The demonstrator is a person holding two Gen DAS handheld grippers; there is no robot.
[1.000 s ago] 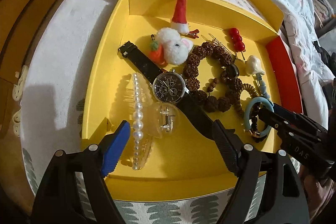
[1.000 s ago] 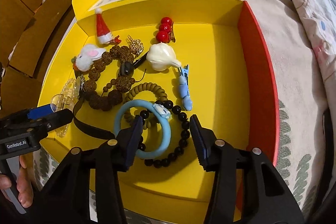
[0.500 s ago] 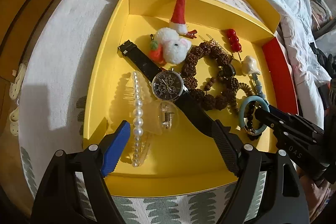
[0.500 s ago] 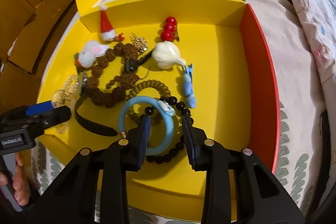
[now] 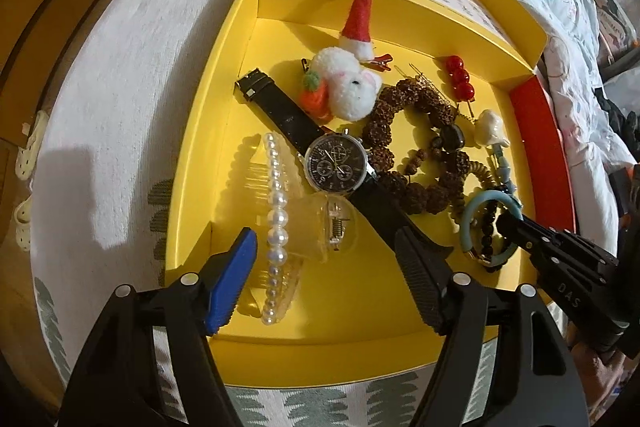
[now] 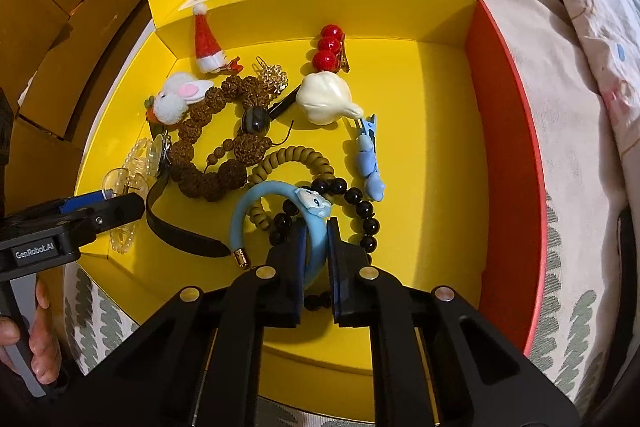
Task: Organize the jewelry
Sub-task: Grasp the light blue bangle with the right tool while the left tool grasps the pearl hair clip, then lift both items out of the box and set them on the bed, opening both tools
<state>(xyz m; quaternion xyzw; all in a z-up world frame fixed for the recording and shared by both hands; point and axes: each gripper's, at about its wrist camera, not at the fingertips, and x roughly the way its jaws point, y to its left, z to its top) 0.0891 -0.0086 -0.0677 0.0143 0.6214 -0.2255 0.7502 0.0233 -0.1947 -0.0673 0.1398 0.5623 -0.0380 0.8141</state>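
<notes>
Right gripper (image 6: 314,251): clenched on the near arc of the blue silicone bracelet (image 6: 256,199), at 6 o'clock in the yellow box (image 6: 400,311); the bracelet's cartoon charm sits just beyond the pads.
Left gripper (image 5: 320,279): released, jaws wide, hovering over the box's near-left part; the pearl hair claw (image 5: 276,227) and the watch strap's near end lie between its fingers.
Risk 1: the black bead bracelet (image 6: 360,203) lies touching the blue one and passes under the closed jaws, so it may be caught in the pinch. A lift would likely drag it along.
Risk 2: the olive disc-bead bracelet (image 6: 296,159) runs under the blue ring at 11 o'clock of the grip, so it could snag and shift the pile.
Risk 3: the grip takes only a narrow section of soft band, so it may twist or slip out.
Risk 4: the black wristwatch (image 5: 338,163) overlaps the brown seed-bead bracelet (image 5: 404,131). Any drag there would probably disturb both.
Count, near half: 1 blue bracelet, 1 black bead bracelet, 1 olive bracelet, 1 pearl claw, 1 watch, 1 blue hair clip (image 6: 368,159).
Count, far half: 1 brown seed bracelet, 1 cream garlic-shaped clip (image 6: 324,99), 1 plush bunny clip (image 5: 348,89), 1 gold hairpin (image 6: 274,75), 1 red berry clip (image 6: 328,47), 1 Santa hat clip (image 5: 358,19).
Box: 1, on a bed, lid flap open at 12 o'clock.
</notes>
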